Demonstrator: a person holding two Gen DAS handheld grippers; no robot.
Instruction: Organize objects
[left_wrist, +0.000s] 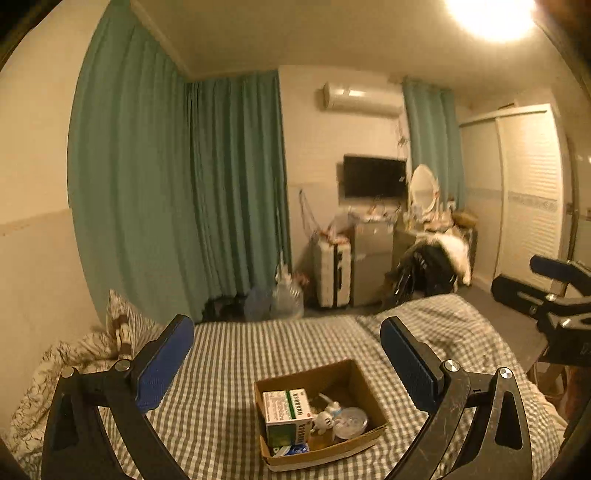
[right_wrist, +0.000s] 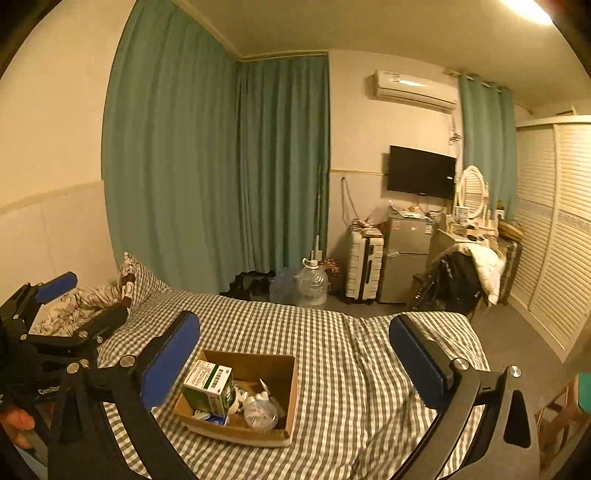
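An open cardboard box (left_wrist: 354, 376) sits on the checked bed cover, also in the right wrist view (right_wrist: 258, 363). Inside it stand a green and white medicine carton (left_wrist: 290, 415) (right_wrist: 210, 386), a small white figure (left_wrist: 327, 415) and a clear round lid or cup (left_wrist: 351, 421) (right_wrist: 260, 411). My left gripper (left_wrist: 288, 365) is open and empty, held above and just before the box. My right gripper (right_wrist: 295, 362) is open and empty, above the box's right side. Each gripper shows at the edge of the other's view.
The bed (right_wrist: 332, 332) has a grey checked cover and a patterned pillow (right_wrist: 81, 299) at the left. Beyond it are green curtains, a water jug (right_wrist: 312, 282), a white suitcase (right_wrist: 364, 266), a small fridge (right_wrist: 406, 254), a cluttered dresser and a wardrobe (right_wrist: 554, 221).
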